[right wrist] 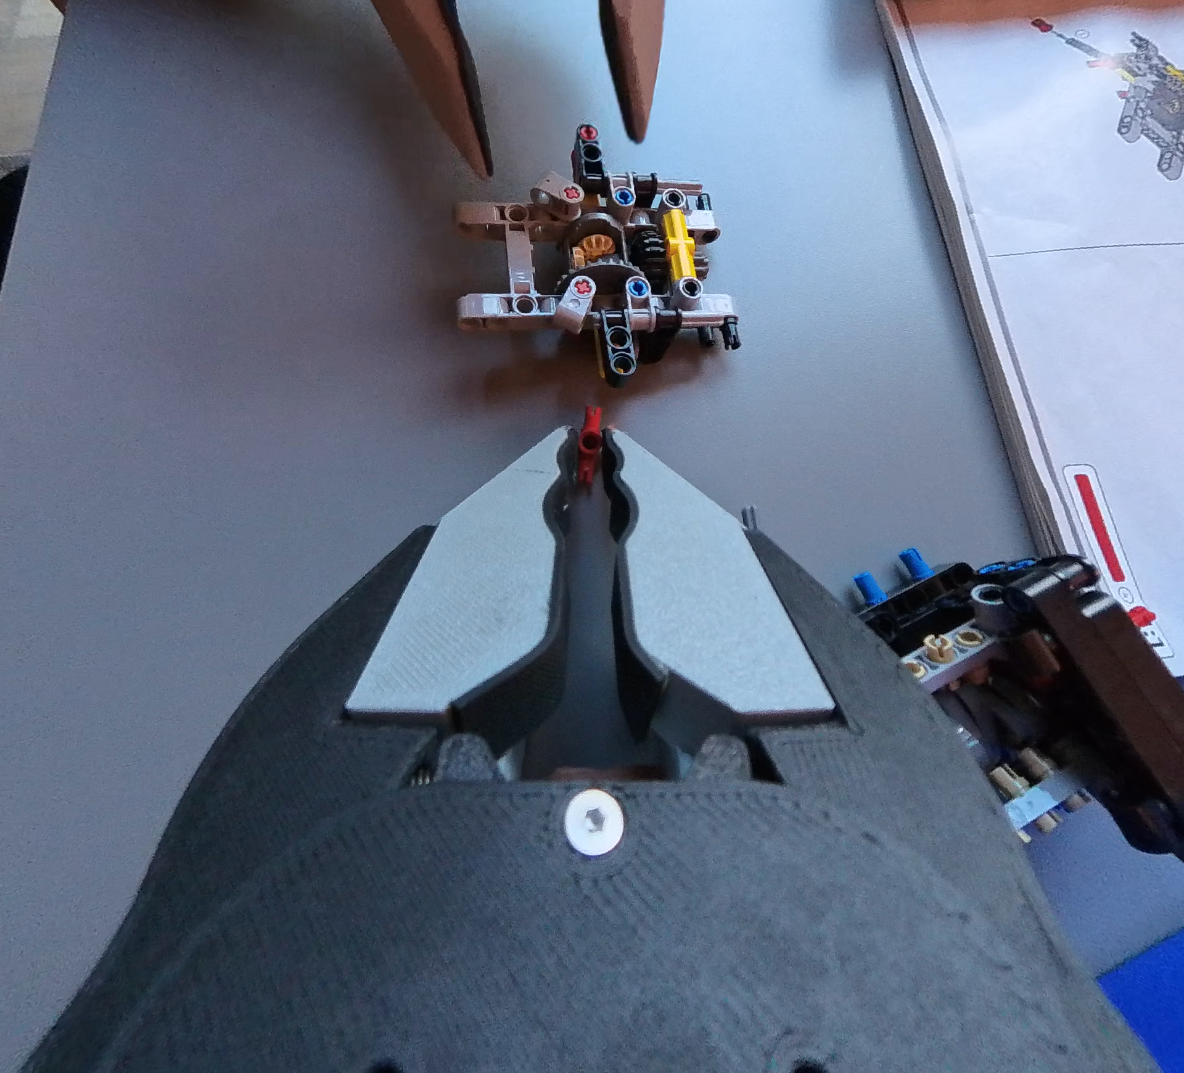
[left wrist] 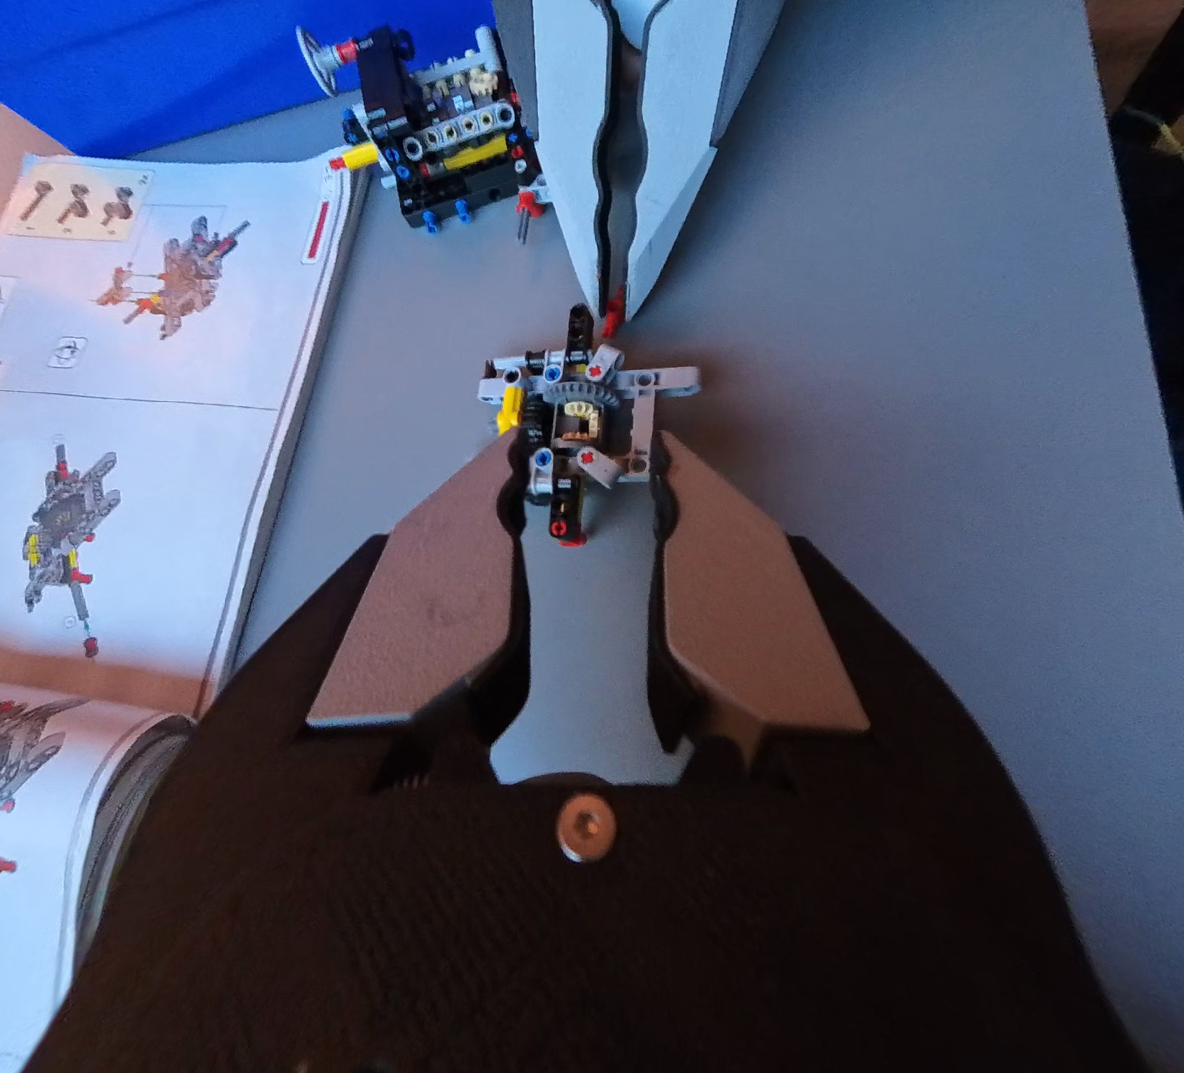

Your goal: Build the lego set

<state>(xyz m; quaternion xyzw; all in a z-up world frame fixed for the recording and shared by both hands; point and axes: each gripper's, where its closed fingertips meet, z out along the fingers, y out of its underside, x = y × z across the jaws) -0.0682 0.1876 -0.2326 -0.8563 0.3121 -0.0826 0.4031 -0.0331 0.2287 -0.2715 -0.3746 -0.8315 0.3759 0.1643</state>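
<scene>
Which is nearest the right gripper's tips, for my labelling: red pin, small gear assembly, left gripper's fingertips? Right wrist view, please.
1. Red pin, clamped between the right gripper tips.
2. Small gear assembly, just ahead on the table.
3. Left gripper, its fingertips at the assembly's far side.

Red pin (right wrist: 588,448), grey table (right wrist: 256,401)

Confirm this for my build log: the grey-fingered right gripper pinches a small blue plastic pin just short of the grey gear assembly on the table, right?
Not quite: the small plastic pin is red, not blue, as the right wrist view shows. The rest stands: the right gripper pinches it just short of the grey gear assembly on the table.
</scene>
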